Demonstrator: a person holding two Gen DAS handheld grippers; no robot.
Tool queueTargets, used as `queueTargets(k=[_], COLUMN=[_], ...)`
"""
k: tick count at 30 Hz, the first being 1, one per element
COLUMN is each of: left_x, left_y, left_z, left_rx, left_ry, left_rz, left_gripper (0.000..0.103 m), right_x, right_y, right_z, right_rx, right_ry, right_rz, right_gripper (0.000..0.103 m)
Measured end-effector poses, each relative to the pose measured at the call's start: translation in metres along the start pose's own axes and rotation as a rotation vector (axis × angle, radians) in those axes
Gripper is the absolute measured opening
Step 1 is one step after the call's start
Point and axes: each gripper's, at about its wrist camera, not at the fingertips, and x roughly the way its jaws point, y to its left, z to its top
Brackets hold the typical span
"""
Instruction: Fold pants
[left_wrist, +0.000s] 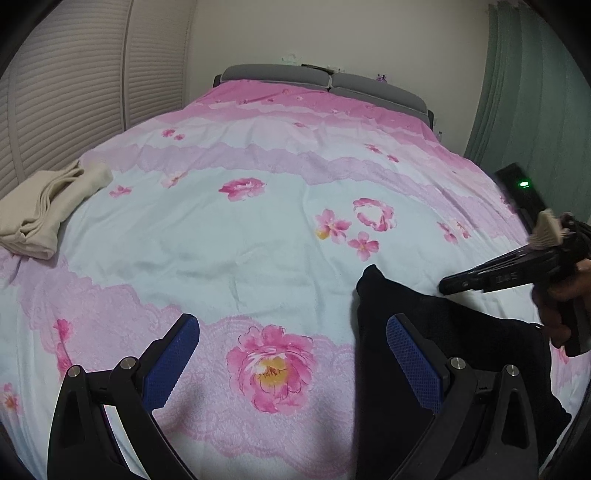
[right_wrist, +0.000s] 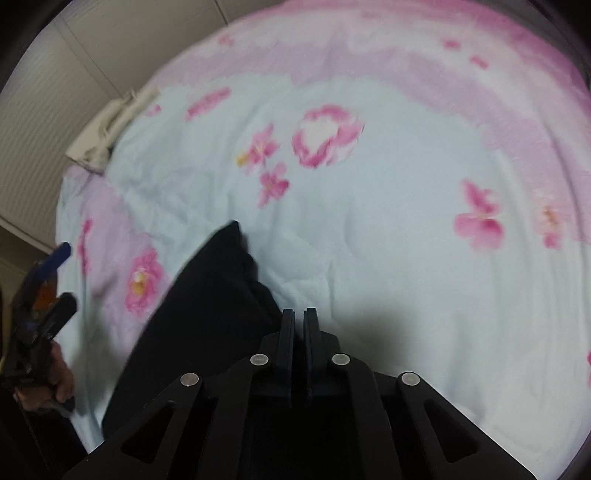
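Black pants (left_wrist: 472, 332) lie crumpled on the near right part of a pink flowered bedspread (left_wrist: 258, 229). My left gripper (left_wrist: 293, 321) hovers open above the bed, its right blue pad (left_wrist: 410, 354) over the pants' left part and nothing between the pads. A hand brings in my right gripper (left_wrist: 443, 288) from the right, shut, its tip at the pants' far edge. In the right wrist view its fingers (right_wrist: 299, 312) stand together at the right edge of the pants (right_wrist: 207, 314). Whether cloth is pinched I cannot tell. The left gripper (right_wrist: 66, 275) shows at the left.
A folded beige garment (left_wrist: 44, 206) rests at the bed's left edge by louvred doors (left_wrist: 74, 92). A grey headboard (left_wrist: 332, 79) stands at the far end, a green curtain (left_wrist: 535, 92) on the right. A black device with a green light (left_wrist: 524, 188) sits by the bed's right side.
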Motion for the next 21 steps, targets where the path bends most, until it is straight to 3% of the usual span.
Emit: queueTargets(k=[4,9,14,19,21], left_x=[-0.014,-0.037,-0.048,-0.052,-0.053], left_y=[-0.002,0.004,0.015,0.026,0.027], left_z=[-0.002,-0.015,-0.033,-0.050,-0.053], left_rx=[0.014,0.034,0.056,0.046,0.051], left_ry=[-0.015,-0.028,-0.004,0.023,0.030], left_rz=[-0.001,0.017,0.050,0.072,0.073], left_gripper=[0.103,0.103,0.103,0.103,0.103], right_x=[-0.030,-0.034,-0.012,0.004,0.004], right_y=[0.019,0.068,0.110,0.128,0.126], right_z=[-0.029,-0.078,-0.110,-0.115,-0.114], right_rx=[0.031,0.051,0.050,0.057,0.089], right_ry=[-0.079,-0.173,-0.232,-0.267,-0.273], right_rz=[-0.022,0.045,-0.050,-0.129,-0.121], right_gripper=[0.006,0.006,0.010,0.010,0.010])
